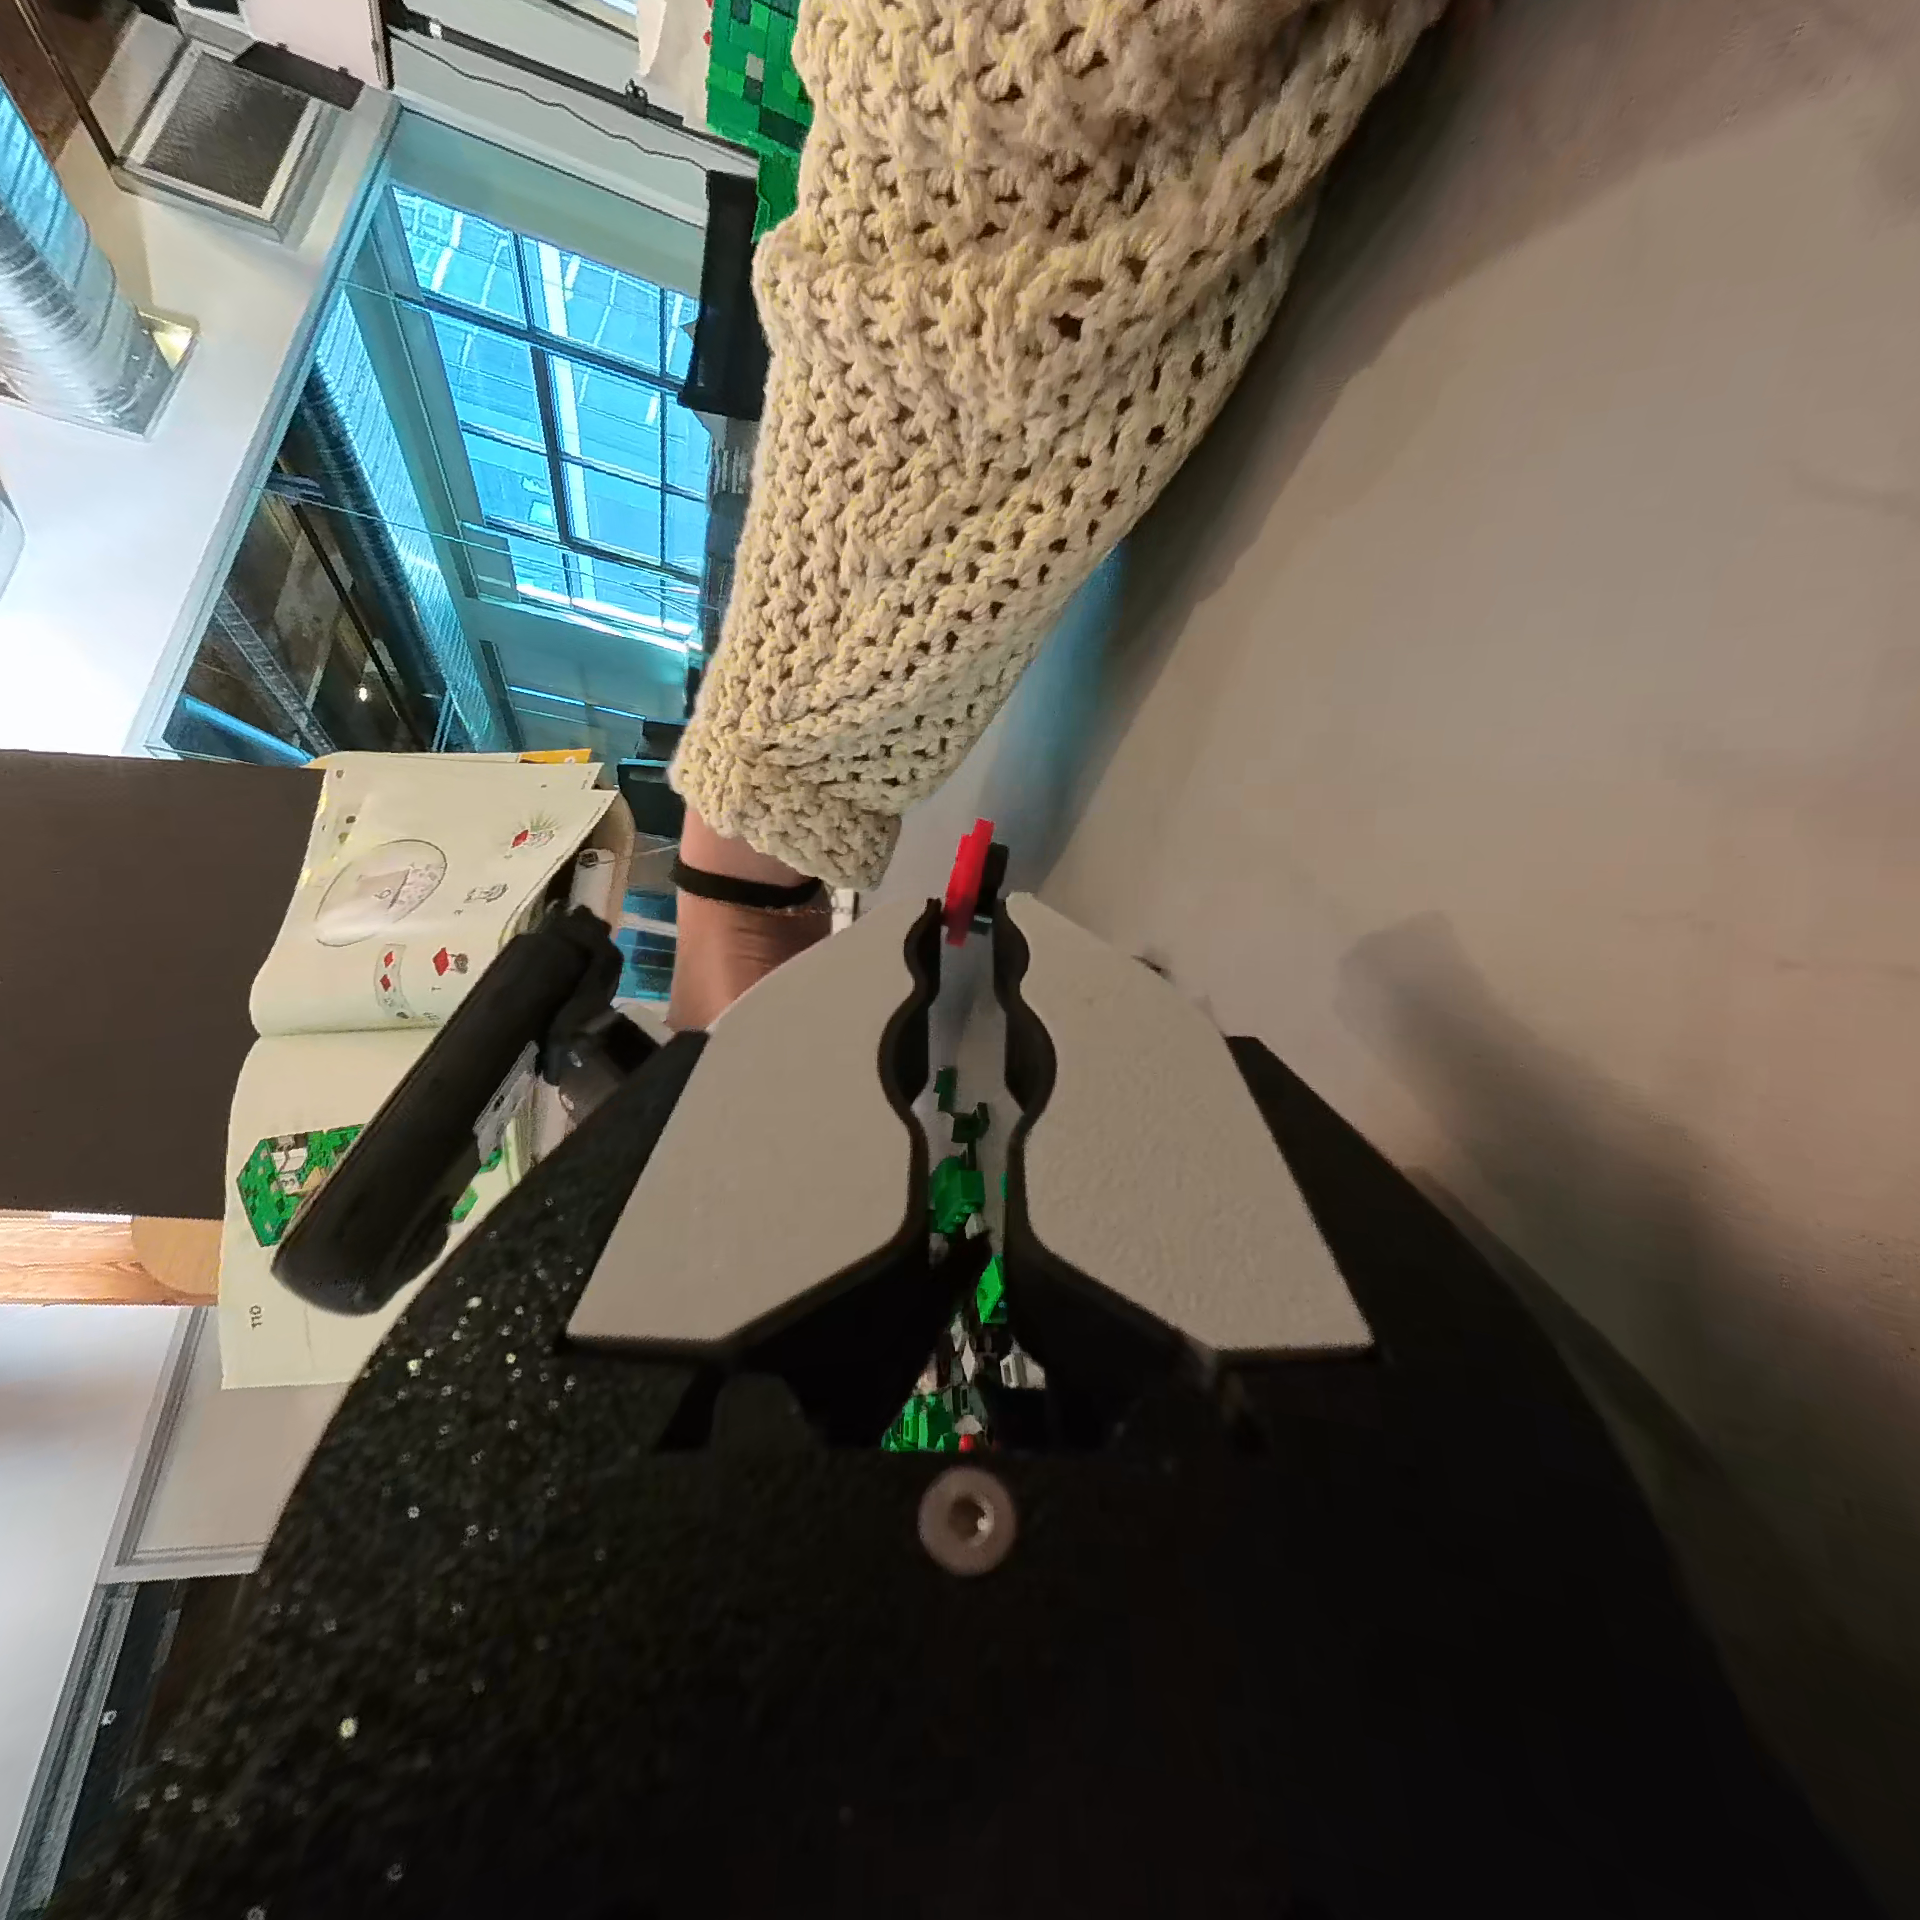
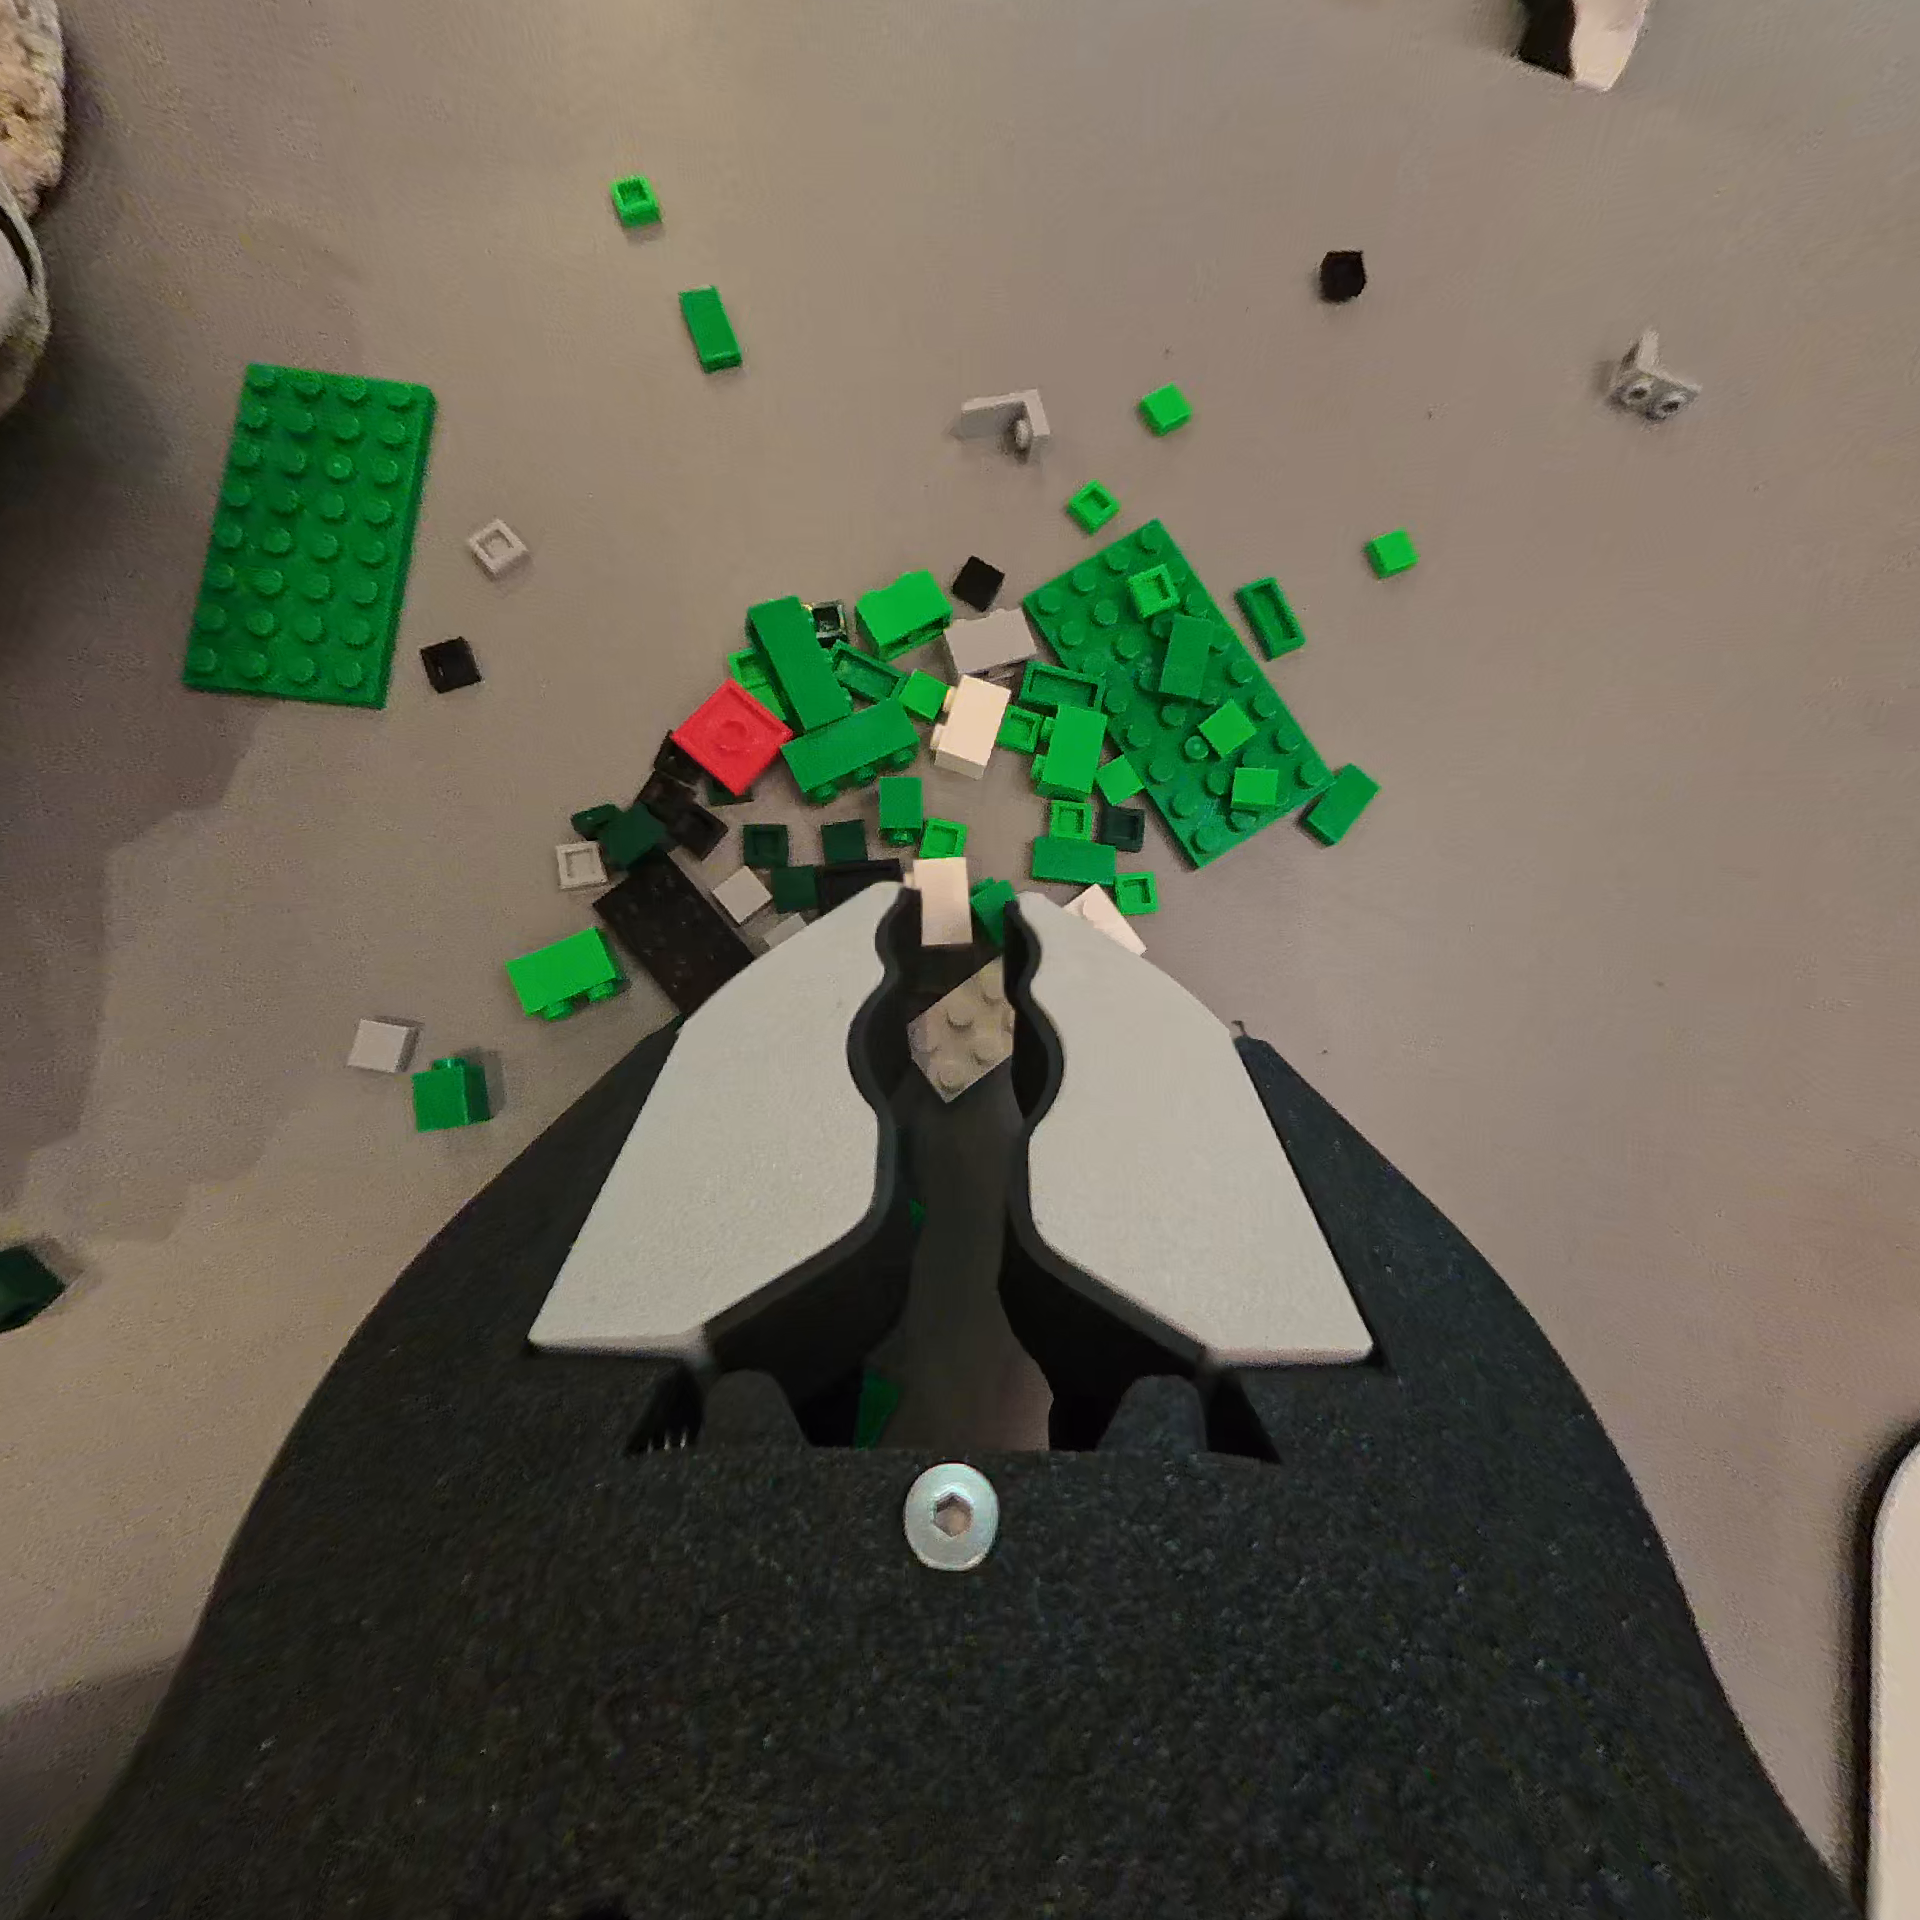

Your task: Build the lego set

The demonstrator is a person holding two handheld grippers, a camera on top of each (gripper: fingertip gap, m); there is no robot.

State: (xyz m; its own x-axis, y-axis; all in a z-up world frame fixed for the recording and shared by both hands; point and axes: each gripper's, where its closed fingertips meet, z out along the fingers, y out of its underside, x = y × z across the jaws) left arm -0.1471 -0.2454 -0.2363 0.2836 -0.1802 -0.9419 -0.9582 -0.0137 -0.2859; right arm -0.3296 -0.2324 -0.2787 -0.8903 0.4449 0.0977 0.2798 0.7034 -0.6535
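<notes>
In the left wrist view my left gripper (image 1: 971,902) is shut on a small red Lego piece (image 1: 968,878) that sticks out past the fingertips, with a black bit beside it. In the right wrist view my right gripper (image 2: 961,902) hovers over a pile of loose Lego pieces (image 2: 935,727) on the grey table. A small white brick (image 2: 942,902) sits between its fingertips, against the left one, with the jaws nearly closed around it. A red square plate (image 2: 730,736) lies in the pile. A large green plate (image 2: 312,535) lies apart at the left.
A second green plate (image 2: 1179,691) with small green tiles on it lies right of the pile. An open instruction booklet (image 1: 395,935) stands to the left. A person's arm in a cream knit sleeve (image 1: 987,416) reaches across above the left gripper. Stray pieces dot the table (image 2: 1558,727).
</notes>
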